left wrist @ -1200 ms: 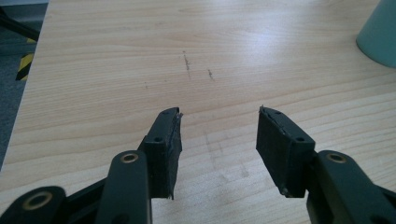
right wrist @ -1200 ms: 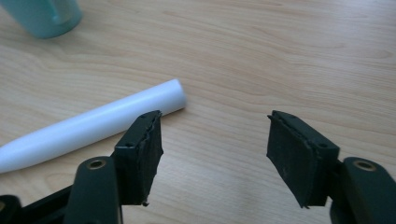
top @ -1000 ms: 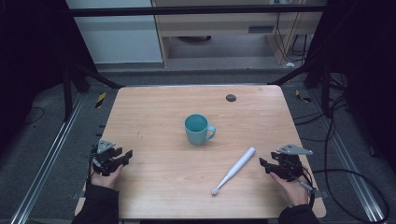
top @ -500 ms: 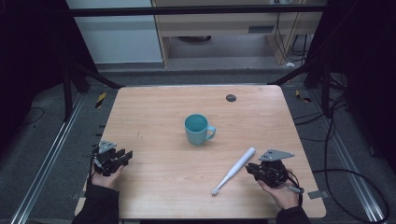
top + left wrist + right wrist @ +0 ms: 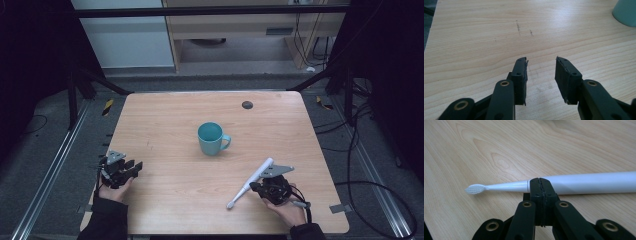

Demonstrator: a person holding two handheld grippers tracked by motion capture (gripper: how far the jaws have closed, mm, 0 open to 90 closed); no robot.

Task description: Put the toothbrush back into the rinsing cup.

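A white electric toothbrush [image 5: 250, 182] lies slantwise on the wooden table [image 5: 170, 120], brush head toward the near edge. My right gripper [image 5: 255, 186] is at its right side. In the right gripper view its jaws [image 5: 540, 183] have just been closing and are pressed together with nothing between them. Their tips are against the toothbrush [image 5: 589, 182] where the neck meets the handle. A teal mug [image 5: 212, 138] stands at the table's middle, handle to the right. My left gripper [image 5: 136, 167] rests at the left edge, open and empty [image 5: 541, 67], with the mug [image 5: 625, 12] at far right.
A small dark round spot [image 5: 247, 105] marks the table's far right part. Bare wood lies between the grippers and around the mug. Metal rails and cables run along the floor on both sides, and a cabinet stands beyond the far edge.
The right hand has slid left across the table up to the toothbrush, and its jaws have closed. The left hand, mug and toothbrush have stayed where they were.
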